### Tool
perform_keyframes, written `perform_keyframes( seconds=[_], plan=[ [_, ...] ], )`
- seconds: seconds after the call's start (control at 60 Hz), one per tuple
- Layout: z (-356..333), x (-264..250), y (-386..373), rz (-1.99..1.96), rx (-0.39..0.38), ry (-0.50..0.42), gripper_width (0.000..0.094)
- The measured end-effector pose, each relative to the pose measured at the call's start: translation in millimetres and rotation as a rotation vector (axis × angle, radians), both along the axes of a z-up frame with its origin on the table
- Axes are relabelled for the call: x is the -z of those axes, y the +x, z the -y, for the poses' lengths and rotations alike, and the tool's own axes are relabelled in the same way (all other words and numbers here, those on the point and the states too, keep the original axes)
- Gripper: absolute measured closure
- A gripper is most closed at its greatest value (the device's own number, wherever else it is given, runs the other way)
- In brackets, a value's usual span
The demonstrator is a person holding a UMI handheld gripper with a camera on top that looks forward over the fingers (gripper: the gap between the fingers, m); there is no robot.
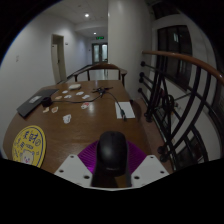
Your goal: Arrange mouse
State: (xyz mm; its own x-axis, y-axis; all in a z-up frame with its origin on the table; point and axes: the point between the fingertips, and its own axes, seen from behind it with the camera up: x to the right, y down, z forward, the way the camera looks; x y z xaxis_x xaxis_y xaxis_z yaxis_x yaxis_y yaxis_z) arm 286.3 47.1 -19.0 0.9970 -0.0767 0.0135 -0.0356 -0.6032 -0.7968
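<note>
You've got a round brown table [70, 125] mid-frame. Yellow round thing [29, 143] w/ print at lower left. White paper [125, 110] right of center. Dark flat thing [35, 102] at left. Wood railing [185, 62] at upper right.

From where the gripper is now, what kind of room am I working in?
Probably an office or meeting area. A long wooden table holds papers and what looks like a laptop, with a wood-topped railing beside it and a corridor with a door beyond. The mouse sits between the gripper fingers.
</note>
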Motion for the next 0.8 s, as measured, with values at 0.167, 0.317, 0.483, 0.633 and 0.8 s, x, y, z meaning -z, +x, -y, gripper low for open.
perform_keyframes(
  seconds=[0.167, 0.317, 0.483, 0.633, 0.8],
  plan=[
    [5.2, -6.4, 1.5, -0.027, 0.014, 0.017, 0.0615],
    [10.6, -93.7, -12.8, 0.017, 0.068, 0.164, 0.0613],
    [14.3, -181.2, -143.8, -0.013, -0.048, 0.32, 0.0599],
    [20.5, -119.1, -253.7, -0.079, -0.107, 0.239, 0.0595],
    [26.8, -18.8, -303.5, -0.065, -0.163, 0.041, 0.0597]
  ],
)
